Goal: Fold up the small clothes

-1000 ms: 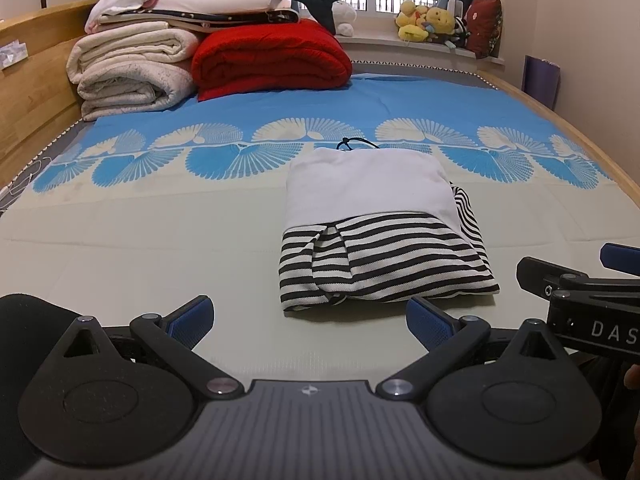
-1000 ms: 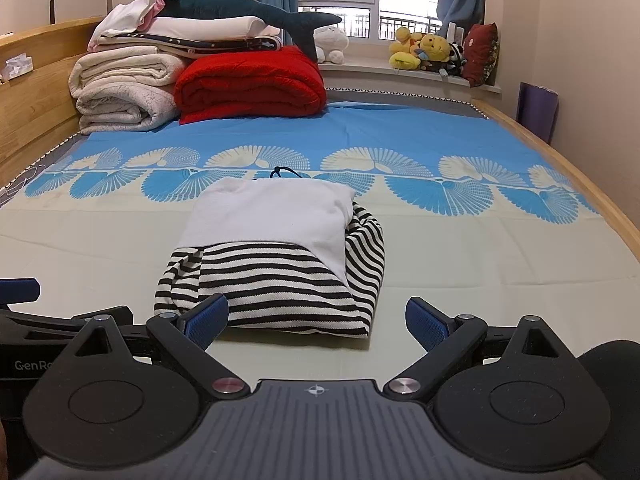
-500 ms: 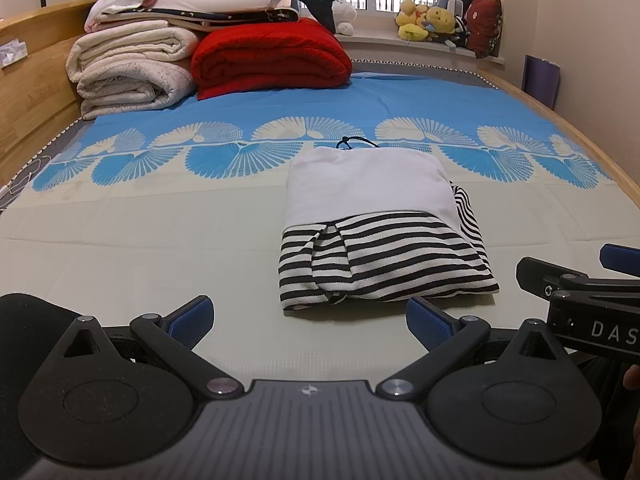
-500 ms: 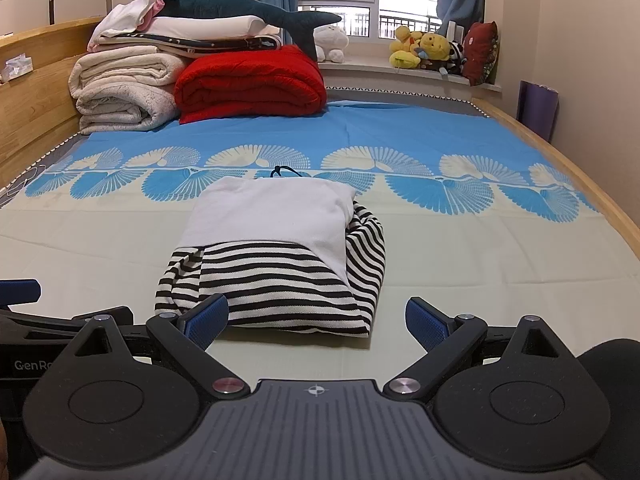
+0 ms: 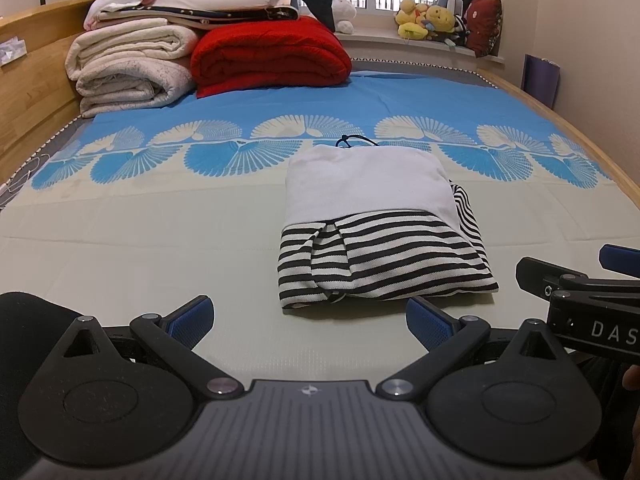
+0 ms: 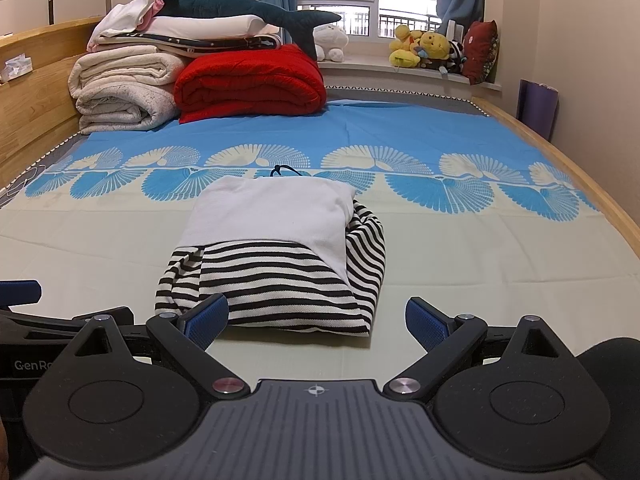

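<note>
folded striped garment (image 5: 380,236) flat on the bed sheet (image 5: 140,248), left gripper (image 5: 310,320) and right gripper (image 6: 316,320) both spread wide, holding nothing, hanging just short of it

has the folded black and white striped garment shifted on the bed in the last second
No. The folded black and white striped garment sits in the same spot, its far edge at the blue fan-pattern band of the bedsheet, as before.
</note>
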`<state>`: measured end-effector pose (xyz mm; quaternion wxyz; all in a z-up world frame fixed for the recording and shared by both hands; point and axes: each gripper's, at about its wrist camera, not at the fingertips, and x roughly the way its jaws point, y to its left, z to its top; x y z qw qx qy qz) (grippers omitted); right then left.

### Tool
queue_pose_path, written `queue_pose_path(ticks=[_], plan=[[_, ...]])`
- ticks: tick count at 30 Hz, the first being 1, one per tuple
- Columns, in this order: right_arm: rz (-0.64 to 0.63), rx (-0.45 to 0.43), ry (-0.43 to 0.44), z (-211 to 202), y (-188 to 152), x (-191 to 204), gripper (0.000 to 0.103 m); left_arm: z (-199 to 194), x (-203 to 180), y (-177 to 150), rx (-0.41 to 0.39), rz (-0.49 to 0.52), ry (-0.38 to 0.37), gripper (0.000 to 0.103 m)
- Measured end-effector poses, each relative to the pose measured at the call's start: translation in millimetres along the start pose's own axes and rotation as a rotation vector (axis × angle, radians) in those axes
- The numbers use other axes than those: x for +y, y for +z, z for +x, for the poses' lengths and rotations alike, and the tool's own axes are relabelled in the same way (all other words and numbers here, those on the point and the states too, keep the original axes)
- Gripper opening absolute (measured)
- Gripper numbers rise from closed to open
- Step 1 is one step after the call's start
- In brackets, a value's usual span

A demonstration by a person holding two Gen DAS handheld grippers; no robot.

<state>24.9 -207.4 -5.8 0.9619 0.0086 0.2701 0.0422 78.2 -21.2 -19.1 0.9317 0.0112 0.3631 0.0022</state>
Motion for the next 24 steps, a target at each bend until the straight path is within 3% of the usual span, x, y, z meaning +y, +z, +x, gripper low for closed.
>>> queue_pose_path(ticks=[24], plan=[[-0.009, 0.004, -0.002, 0.0, -0.4, 0.5, 0.095, 0.6, 0.8, -0.5, 0.005, -0.013, -0.003, 0.102]])
